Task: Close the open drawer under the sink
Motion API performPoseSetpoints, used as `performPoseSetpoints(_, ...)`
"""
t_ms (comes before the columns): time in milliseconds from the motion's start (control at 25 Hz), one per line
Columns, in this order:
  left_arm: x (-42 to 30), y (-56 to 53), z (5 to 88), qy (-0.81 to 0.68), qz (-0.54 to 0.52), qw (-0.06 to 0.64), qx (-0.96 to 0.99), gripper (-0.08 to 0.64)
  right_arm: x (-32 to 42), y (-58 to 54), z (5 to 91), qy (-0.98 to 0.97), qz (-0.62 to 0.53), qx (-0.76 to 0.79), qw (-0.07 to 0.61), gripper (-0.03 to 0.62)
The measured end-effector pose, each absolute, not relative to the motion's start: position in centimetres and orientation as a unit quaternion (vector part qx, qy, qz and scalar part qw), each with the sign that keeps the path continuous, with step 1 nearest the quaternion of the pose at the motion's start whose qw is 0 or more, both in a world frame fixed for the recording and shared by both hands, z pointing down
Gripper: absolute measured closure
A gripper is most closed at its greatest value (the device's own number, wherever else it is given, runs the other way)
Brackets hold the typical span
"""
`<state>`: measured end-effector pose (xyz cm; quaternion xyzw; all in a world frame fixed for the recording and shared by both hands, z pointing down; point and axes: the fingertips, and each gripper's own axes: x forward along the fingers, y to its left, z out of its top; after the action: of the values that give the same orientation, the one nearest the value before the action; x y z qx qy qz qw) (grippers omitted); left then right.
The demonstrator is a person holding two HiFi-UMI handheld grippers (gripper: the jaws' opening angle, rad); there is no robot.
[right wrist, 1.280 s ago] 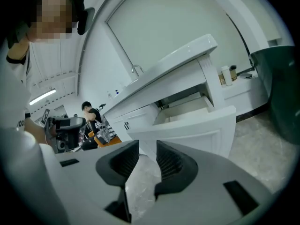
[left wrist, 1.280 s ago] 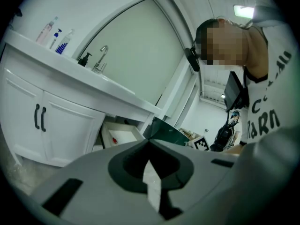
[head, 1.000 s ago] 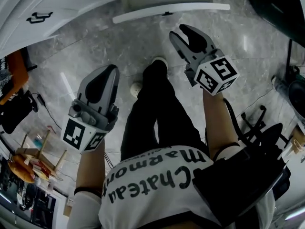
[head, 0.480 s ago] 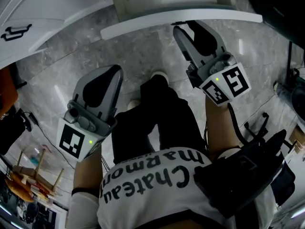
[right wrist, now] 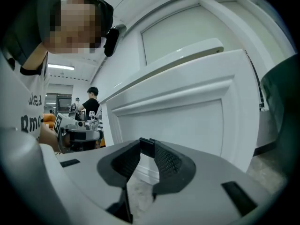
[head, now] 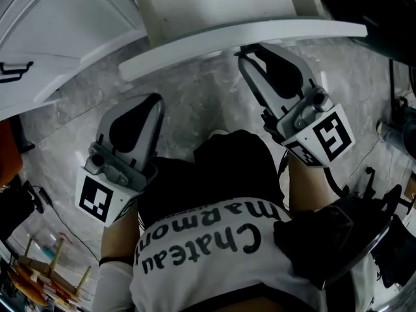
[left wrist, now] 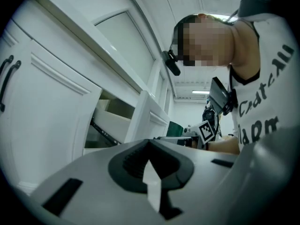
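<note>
drawer: white, open, pulled well out of the white cabinet. Front is a framed panel with a recessed centre, upright and level. Black slide rail shows along its side, box pale inside. Small dark handle on the front, right of centre in the head view

Grey marbled floor, a white cabinet door with a black handle, and a distant bystander in black.

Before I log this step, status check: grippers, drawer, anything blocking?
Left gripper shut, empty. Right gripper closing on handle, pads on it. Drawer open. No obstruction seen.
</note>
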<state>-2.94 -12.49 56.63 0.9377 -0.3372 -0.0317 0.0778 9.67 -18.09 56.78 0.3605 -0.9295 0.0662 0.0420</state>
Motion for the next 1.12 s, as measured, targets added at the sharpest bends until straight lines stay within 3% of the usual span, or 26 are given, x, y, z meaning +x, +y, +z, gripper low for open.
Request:
performPoseSetpoints(400,-4.1,-12.6,56.1,-0.361,-0.066,0.039,0.93,0.552,9.2,-20.0,56.0,-0.912,0.078,0.399,0.049,0.491)
performPoseSetpoints(1120,-8.6,-9.7,52.2,-0.463,-0.094,0.037,0.881,0.552,9.1,-22.4,56.5,-0.889,0.092,0.444,0.066,0.485)
